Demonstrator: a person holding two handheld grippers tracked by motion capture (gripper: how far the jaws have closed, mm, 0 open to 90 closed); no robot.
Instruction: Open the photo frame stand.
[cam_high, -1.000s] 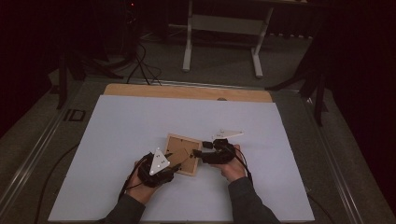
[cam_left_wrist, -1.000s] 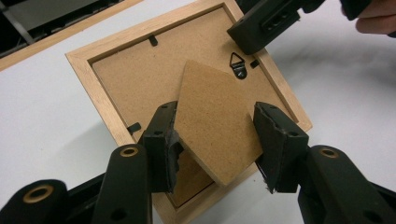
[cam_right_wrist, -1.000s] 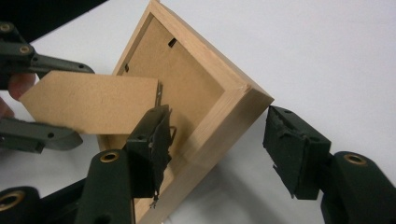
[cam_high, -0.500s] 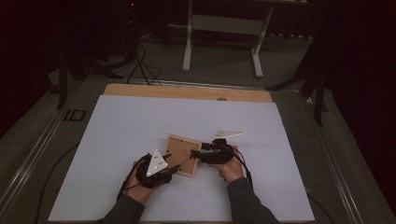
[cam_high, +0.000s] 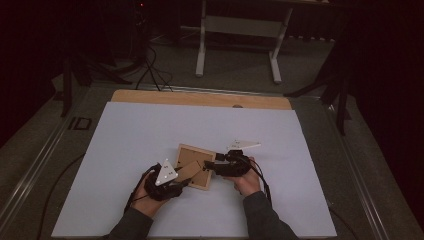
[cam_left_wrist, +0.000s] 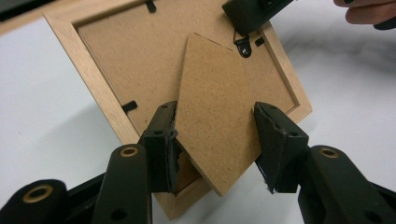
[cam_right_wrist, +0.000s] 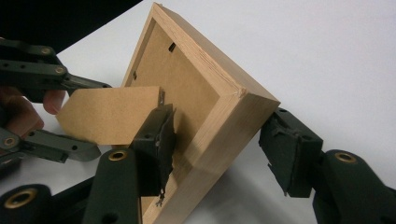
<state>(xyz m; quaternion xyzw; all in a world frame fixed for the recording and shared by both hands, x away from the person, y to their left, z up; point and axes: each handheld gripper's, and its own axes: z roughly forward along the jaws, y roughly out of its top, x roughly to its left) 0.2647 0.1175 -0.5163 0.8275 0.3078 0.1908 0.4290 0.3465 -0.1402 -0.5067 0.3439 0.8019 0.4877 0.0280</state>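
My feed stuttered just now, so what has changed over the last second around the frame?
The right tool has just been closing on the corner of the frame; its inner pad meets the frame's back, the outer one stands just off the side. The left tool grips the cardboard stand as before. Frame and both hands lie where they were on the white sheet.

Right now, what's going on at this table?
A person works on a wooden picture frame lying back-up on the white table. The left gripper straddles the frame's cardboard stand flap, lifted off the backing. The right gripper brackets a corner of the frame; its jaws have just been closing, with the far pad not visibly touching the wood.
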